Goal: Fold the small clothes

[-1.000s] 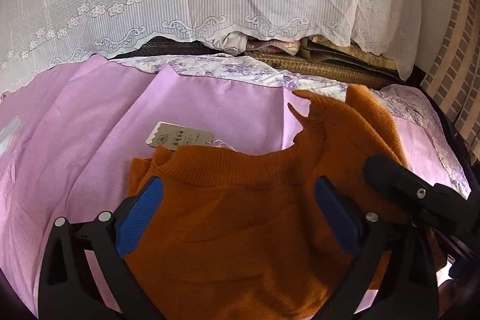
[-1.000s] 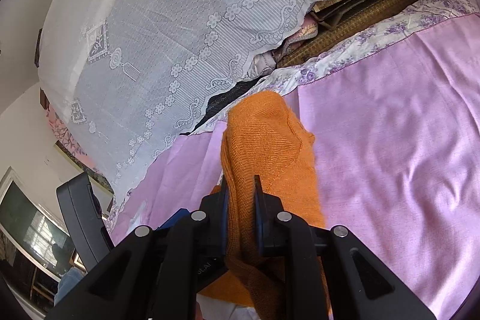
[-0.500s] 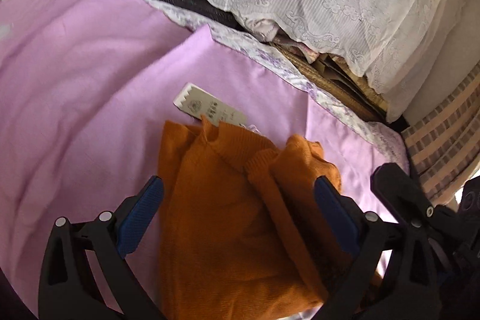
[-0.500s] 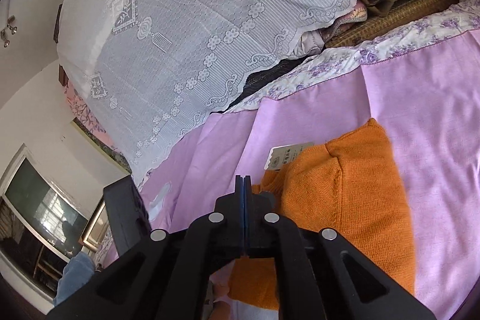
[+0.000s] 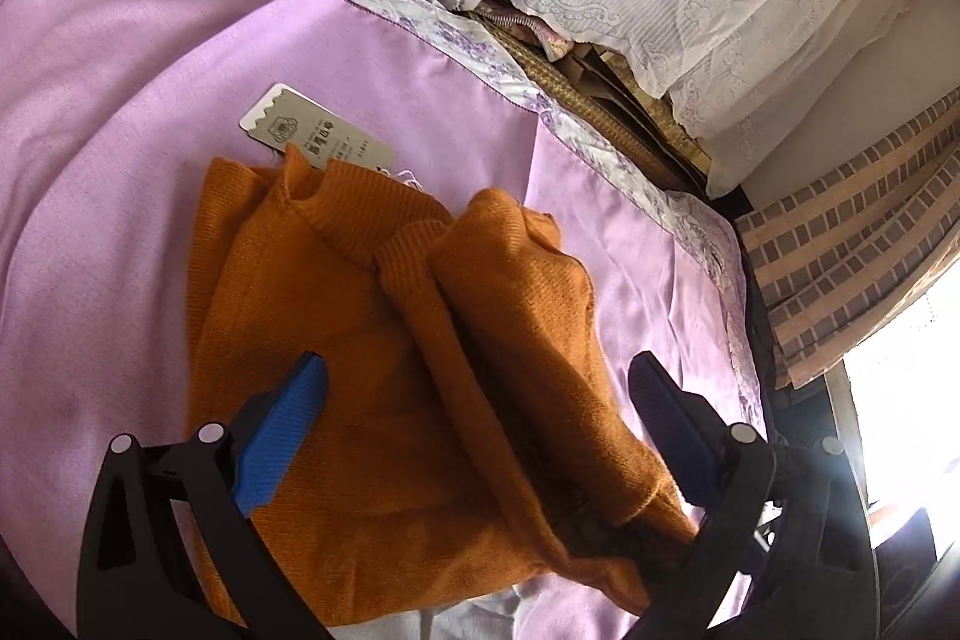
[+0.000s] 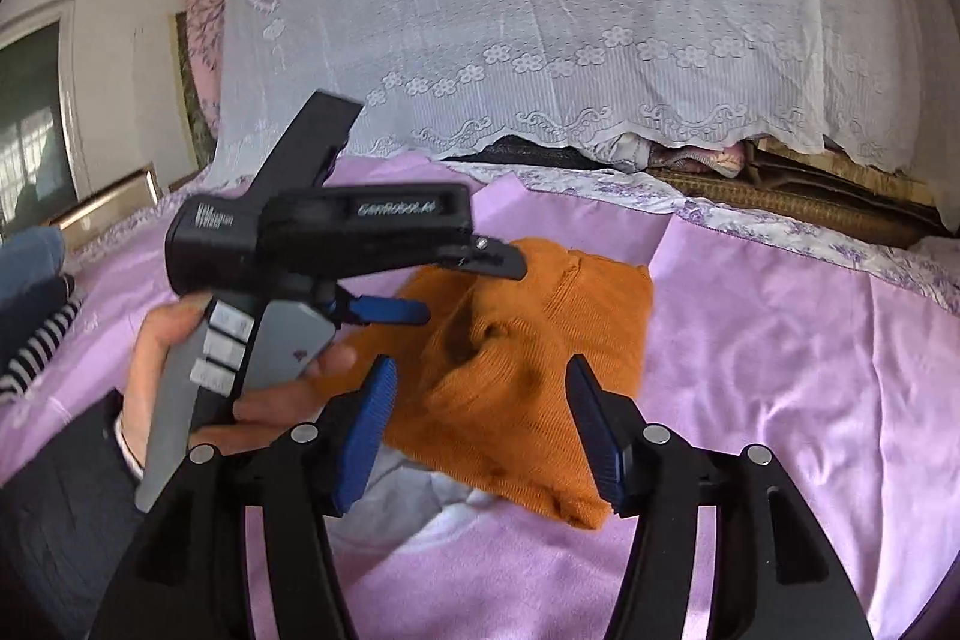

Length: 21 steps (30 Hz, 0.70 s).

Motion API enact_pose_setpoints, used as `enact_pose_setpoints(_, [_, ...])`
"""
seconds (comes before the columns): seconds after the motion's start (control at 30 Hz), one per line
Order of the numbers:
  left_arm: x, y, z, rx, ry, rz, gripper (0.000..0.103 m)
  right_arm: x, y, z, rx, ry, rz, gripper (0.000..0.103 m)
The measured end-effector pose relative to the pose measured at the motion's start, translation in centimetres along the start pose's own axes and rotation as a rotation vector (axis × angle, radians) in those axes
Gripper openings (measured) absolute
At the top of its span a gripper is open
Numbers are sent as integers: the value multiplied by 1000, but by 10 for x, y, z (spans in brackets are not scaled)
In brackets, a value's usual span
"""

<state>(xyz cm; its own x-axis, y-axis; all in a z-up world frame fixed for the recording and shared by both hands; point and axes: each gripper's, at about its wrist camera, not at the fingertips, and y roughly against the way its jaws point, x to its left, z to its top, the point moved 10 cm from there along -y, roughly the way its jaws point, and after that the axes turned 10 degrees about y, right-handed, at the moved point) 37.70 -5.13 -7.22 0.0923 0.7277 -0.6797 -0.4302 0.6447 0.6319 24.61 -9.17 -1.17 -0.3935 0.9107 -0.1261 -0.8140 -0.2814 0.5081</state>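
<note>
Orange sweater (image 5: 384, 370) lies folded on the pink bedsheet (image 5: 108, 160), paper tag (image 5: 318, 139) sticking out at its collar. Left gripper (image 5: 474, 436) spread wide, hovering over the sweater, nothing between its fingers. Right gripper (image 6: 480, 436) also spread, empty, pointed at the sweater. Lace cover (image 6: 540, 10) drapes bedding behind.
</note>
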Motion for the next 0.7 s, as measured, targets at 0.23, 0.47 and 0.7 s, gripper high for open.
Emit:
enact_pose_setpoints(0.23, [-12, -19, -4, 66, -18, -47, 66, 9, -31, -20, 78, 223, -165, 46])
enact_pose_setpoints(0.47, [-22, -9, 8, 36, -66, -104, 20, -5, -30, 0, 15, 144, -197, 8])
enact_pose_setpoints(0.7, [-11, 42, 37, -79, -95, -127, 18, 29, -33, 42, -68, 169, -146, 8])
